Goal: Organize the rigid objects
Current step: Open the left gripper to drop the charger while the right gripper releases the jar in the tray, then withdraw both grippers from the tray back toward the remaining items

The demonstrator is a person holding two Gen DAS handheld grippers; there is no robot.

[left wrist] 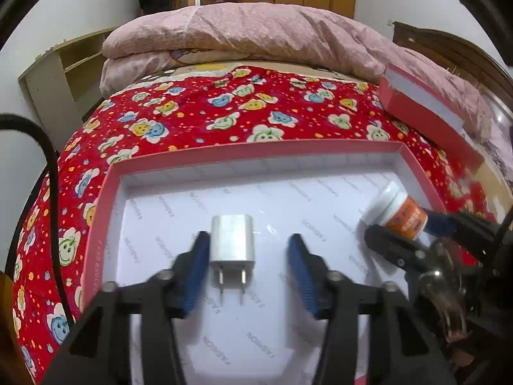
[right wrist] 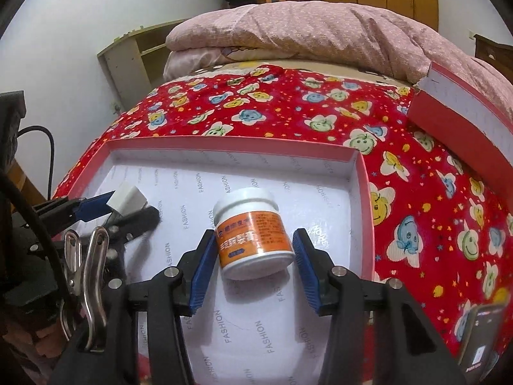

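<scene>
Two grippers reach side by side into a shallow pink-rimmed box [left wrist: 256, 150] that lies on a red flower-print quilt [left wrist: 192, 109] on a bed. The left gripper [left wrist: 248, 250] points forward and low over the box's white floor, its blue-padded fingers [left wrist: 197, 266] spread wide; a white charger plug [left wrist: 232, 240] lies flat between them with its two prongs toward the near side, touching or just beside the left pad and well clear of the right one, so the tongs are released, not gripping. To the right, the right gripper [right wrist: 255, 250] comes in at the same low angle, also released: a white jar with an orange label [right wrist: 253, 234] lies on its side on the box floor between the pads, with a gap showing on the right side. The jar sits near the box's right wall, the plug toward the left half. Farther right on the quilt, the box's pink lid [right wrist: 461, 125] leans tilted against a folded pink duvet [right wrist: 304, 32] at the far end of the bed.
</scene>
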